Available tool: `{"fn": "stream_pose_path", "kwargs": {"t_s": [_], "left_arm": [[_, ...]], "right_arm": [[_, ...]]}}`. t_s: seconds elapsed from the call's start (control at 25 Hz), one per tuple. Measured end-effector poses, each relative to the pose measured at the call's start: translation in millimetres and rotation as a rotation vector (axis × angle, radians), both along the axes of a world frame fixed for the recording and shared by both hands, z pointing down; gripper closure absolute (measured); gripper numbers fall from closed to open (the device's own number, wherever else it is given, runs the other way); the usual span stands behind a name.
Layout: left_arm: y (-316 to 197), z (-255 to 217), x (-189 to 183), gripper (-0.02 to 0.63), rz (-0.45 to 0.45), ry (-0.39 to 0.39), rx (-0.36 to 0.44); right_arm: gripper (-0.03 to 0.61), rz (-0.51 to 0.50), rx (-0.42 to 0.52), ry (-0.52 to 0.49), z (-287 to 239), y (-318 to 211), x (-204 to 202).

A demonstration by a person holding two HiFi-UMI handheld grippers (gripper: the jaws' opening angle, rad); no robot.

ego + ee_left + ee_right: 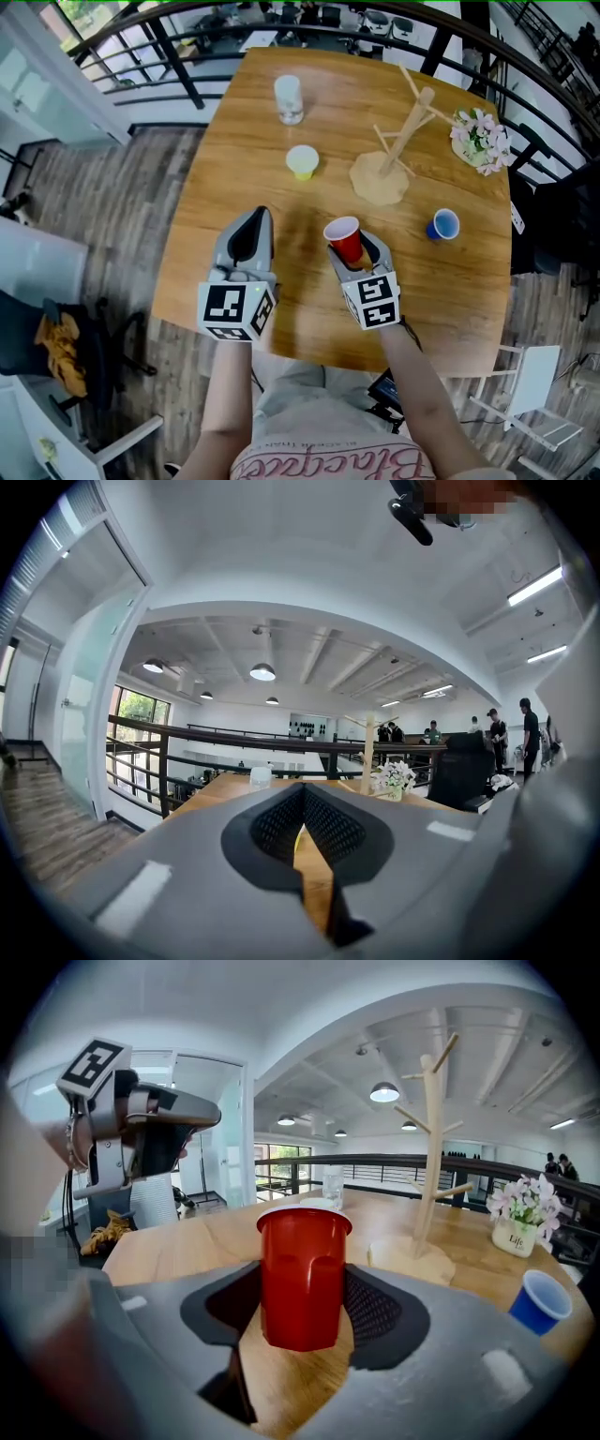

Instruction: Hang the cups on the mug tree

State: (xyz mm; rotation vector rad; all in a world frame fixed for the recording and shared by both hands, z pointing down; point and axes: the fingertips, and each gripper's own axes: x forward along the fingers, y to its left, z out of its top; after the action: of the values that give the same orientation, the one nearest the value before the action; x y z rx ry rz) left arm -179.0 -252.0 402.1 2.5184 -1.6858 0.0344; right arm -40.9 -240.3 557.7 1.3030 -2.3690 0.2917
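Observation:
A red cup (345, 240) (303, 1274) stands upright between the jaws of my right gripper (354, 247) (303, 1309), whose pads press on both of its sides, just over the wooden table (253, 169). The wooden mug tree (405, 131) (431, 1147) stands beyond it to the right with bare pegs. On the table are also a yellow cup (302, 161), a blue cup (443, 225) (539, 1302) and a clear glass (289, 98) (261, 776). My left gripper (253, 216) (302, 810) is shut on nothing, left of the red cup.
A small pot of flowers (481, 141) (520, 1202) sits at the table's far right corner. A black railing (169, 47) runs behind the table. White chairs (525, 394) stand on the floor to the right. People stand far off in the room.

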Motion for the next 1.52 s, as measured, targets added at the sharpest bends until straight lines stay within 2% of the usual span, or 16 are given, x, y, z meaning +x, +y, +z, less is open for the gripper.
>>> {"fn": "stream_pose_path", "kwargs": {"t_s": [0.64, 1.04, 1.32, 1.52], "left_arm": [[9, -80, 23, 0.6, 0.003, 0.042, 0.158], [10, -104, 37, 0.6, 0.027, 0.042, 0.219], [5, -118, 44, 0.6, 0.048, 0.047, 0.254], [3, -121, 50, 0.6, 0.061, 0.019, 0.268]], "right_arm": [[0.316, 0.034, 0.188, 0.032, -107, -7, 44], [0.316, 0.09, 0.284, 0.063, -150, -17, 76], [0.316, 0.144, 0.329, 0.165, -183, -40, 113], [0.316, 0.174, 0.359, 0.255, -210, -57, 140]]}}
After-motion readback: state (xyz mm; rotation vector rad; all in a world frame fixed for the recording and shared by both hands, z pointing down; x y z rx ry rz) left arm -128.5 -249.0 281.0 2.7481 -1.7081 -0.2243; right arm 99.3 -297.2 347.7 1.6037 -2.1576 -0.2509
